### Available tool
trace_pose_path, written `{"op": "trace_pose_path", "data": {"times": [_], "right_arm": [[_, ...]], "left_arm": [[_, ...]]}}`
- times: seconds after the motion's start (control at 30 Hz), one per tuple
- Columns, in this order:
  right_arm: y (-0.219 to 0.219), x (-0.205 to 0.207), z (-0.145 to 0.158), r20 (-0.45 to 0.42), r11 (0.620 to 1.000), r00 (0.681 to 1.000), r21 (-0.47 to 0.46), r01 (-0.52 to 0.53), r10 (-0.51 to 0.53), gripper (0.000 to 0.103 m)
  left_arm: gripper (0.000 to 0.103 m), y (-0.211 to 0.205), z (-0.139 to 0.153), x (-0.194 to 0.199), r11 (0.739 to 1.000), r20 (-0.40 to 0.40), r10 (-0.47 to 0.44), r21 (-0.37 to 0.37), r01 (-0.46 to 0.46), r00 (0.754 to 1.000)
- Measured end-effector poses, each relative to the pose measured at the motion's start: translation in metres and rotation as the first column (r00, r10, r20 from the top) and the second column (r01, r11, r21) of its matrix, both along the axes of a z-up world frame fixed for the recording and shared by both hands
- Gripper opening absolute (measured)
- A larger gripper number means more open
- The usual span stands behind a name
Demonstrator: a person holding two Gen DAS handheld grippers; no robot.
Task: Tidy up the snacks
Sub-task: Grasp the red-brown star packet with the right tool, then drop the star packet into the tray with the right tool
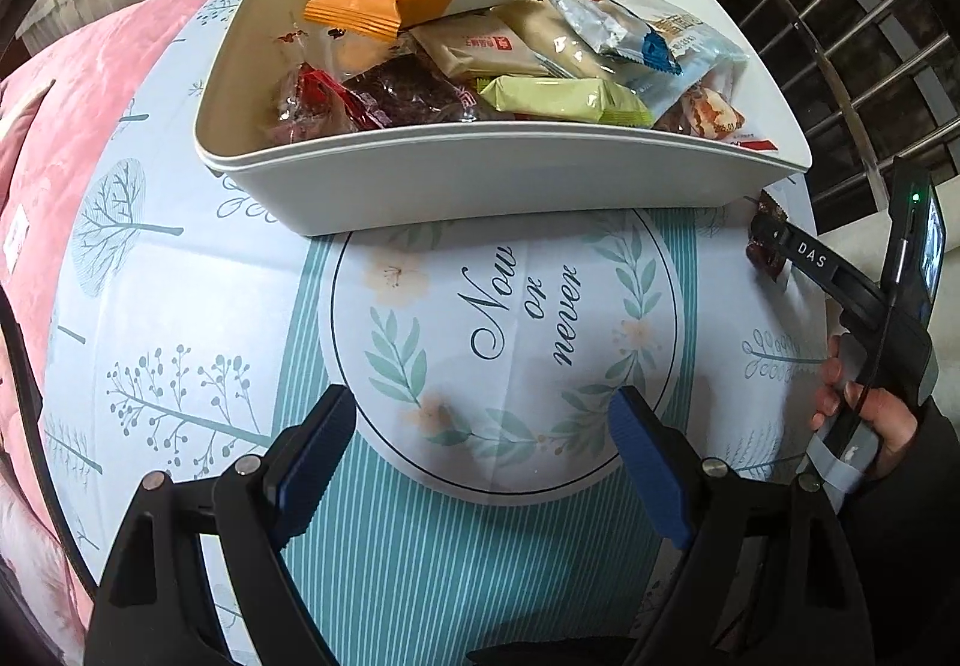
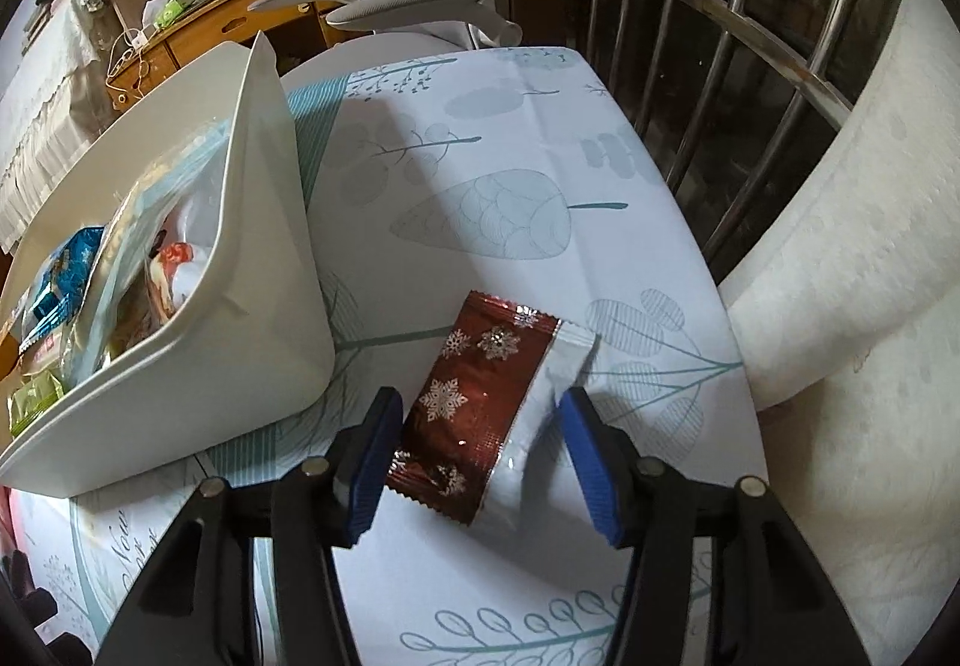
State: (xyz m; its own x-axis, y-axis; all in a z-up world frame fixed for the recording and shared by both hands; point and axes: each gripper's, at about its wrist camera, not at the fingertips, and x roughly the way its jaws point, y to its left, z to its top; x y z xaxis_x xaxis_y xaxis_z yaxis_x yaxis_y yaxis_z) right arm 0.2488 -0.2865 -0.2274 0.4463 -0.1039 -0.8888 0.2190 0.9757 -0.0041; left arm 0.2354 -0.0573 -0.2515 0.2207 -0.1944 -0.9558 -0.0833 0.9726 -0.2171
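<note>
The tall white plastic bin (image 2: 264, 270) walls off the left; bare printed tablecloth (image 2: 480, 138) lies open beyond, bounded right by metal window bars (image 2: 708, 66).

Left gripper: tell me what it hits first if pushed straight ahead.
Probably the near wall of the white snack bin. The left gripper is open over bare tablecloth, nothing between; its height is unclear.

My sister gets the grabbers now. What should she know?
Left gripper: open, empty, above the printed tablecloth.
Right gripper: open, fingers either side of the dark red snowflake-print snack packet, not closed on it.
The packet lies on the cloth, right of the white plastic bin.
Done: many packets are in the bin.
Left: grip this packet and drop it in.
</note>
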Motion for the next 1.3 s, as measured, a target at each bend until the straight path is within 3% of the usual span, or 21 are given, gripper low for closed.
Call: {"op": "trace_pose_path", "data": {"times": [0.1,0.3,0.6,1.0,1.3], "right_arm": [[0.002,0.000,-0.001,-0.022,1.000,1.000,-0.002,-0.015,0.015,0.041],[0.006,-0.004,0.002,-0.062,1.000,0.998,-0.004,-0.029,0.029,0.034],[0.012,-0.028,0.020,-0.060,1.000,0.998,0.020,0.003,-0.002,0.032],[0.030,-0.048,0.089,0.072,0.991,0.992,0.082,0.102,-0.108,0.032],[0.070,-0.024,0.119,0.154,0.977,0.974,0.160,0.143,-0.168,0.032]], "left_arm": [[0.085,0.001,0.004,0.000,1.000,0.015,-0.004,-0.008,0.004,1.000],[0.085,0.003,0.015,-0.002,1.000,0.043,-0.019,-0.024,0.020,0.999],[0.085,0.011,0.034,-0.014,0.996,0.085,-0.078,-0.029,0.081,0.993],[0.085,0.040,0.027,-0.017,0.985,0.083,-0.145,-0.080,0.152,0.986],[0.085,0.090,0.026,-0.001,0.981,0.083,-0.164,-0.095,0.171,0.983]]}}
